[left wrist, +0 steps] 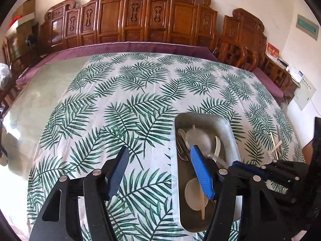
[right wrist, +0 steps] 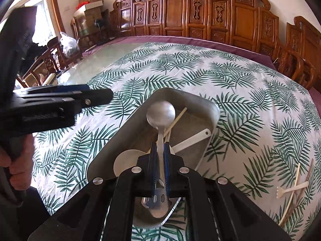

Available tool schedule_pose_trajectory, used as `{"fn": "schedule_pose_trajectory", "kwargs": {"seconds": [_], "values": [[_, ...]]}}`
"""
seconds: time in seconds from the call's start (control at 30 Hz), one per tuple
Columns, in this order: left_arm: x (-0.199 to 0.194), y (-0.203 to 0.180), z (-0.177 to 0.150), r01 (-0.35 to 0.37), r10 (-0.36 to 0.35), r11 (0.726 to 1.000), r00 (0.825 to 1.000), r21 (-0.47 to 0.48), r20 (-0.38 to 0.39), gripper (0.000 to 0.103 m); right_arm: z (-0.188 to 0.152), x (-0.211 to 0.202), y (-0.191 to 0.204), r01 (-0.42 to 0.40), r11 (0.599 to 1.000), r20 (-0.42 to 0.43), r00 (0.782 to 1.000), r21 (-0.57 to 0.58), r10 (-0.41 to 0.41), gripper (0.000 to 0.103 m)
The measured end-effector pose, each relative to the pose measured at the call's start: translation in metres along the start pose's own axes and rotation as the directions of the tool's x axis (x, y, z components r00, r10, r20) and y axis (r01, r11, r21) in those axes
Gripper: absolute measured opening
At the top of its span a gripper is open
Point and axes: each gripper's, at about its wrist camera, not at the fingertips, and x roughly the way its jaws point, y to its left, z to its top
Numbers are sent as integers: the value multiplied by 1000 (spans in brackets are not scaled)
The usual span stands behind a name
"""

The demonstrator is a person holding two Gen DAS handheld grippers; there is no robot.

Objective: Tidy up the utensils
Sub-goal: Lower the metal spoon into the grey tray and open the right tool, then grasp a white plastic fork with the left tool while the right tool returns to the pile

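Your right claw (right wrist: 159,150) is clamped on the handle of a metal spoon (right wrist: 161,113), its blue pads pressed flat against either side of the shank, and the spoon's bowl juts forward above the metal tray (right wrist: 208,108). The spoon's handle end runs back between the pads toward the camera. Under it in the tray lie a white plastic spoon (right wrist: 192,140) with its handle angled toward the right wall, a pale round spoon bowl (right wrist: 124,160) near the tray's near-left side, and a thin wooden chopstick (right wrist: 176,119) slanting up toward the far rim. Your left claw (left wrist: 158,170) stands wide open with nothing between its fingers: one finger hangs over the leaf-print cloth (left wrist: 120,92), the other, with its blue pad, over the tray (left wrist: 230,132), which from this side shows several white plastic utensils (left wrist: 198,138) piled together and what looks like a darker metal piece along its left wall. Your right claw (left wrist: 246,167) shows at the lower right of the left wrist view, reaching in over the tray's near-right edge. On the counter, right of the tray and well apart from it, a white plastic fork (right wrist: 291,190) lies crossed over wooden chopsticks (right wrist: 295,188). Carved wooden chairs (right wrist: 200,10) line the far edge of the counter.
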Motion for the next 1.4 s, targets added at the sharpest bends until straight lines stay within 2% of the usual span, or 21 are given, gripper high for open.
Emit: {"fn": "schedule_pose_trajectory", "kwargs": {"seconds": [0.1, 0.13, 0.37, 0.6, 0.7, 0.8, 1.03, 1.23, 1.4], "values": [[-1, 4, 1, 0, 0, 1000, 1000, -8, 3, 61, 1, 12, 4, 12, 1000, -20, 1000, -10, -12, 8], [-2, 4, 2, 0, 0, 1000, 1000, -9, 5, 61, 1, 16, 5, 16, 1000, -27, 1000, -10, -16, 0], [-3, 5, 2, 1, 0, 1000, 1000, -12, 8, 61, 1, 27, 1, -3, 1000, -43, 999, 21, 4, 0], [-4, -2, 2, 10, -10, 1000, 1000, 0, 11, 62, -2, 0, -12, -44, 999, 7, 999, 29, 44, 1], [-5, -10, 2, 24, -24, 1000, 999, 10, 21, 69, -8, -25, -26, -47, 998, 45, 998, 34, 45, 1], [-7, -24, 2, 45, -46, 999, 998, 28, 30, 71, -19, -53, -47, -19, 999, 73, 997, 45, 16, 1], [-3, -75, -5, 113, -115, 988, 993, 102, 16, 71, -59, -112, -115, 137, 985, 87, 985, 109, -146, 1], [-4, -118, -14, 169, -172, 971, 985, 172, 1, 71, -91, -130, -172, 228, 957, 56, 969, 182, -241, 2], [4, -149, -22, 232, -226, 952, 973, 198, -50, 71, -110, -125, -207, 257, 937, 44, 961, 235, -275, 7]]}}
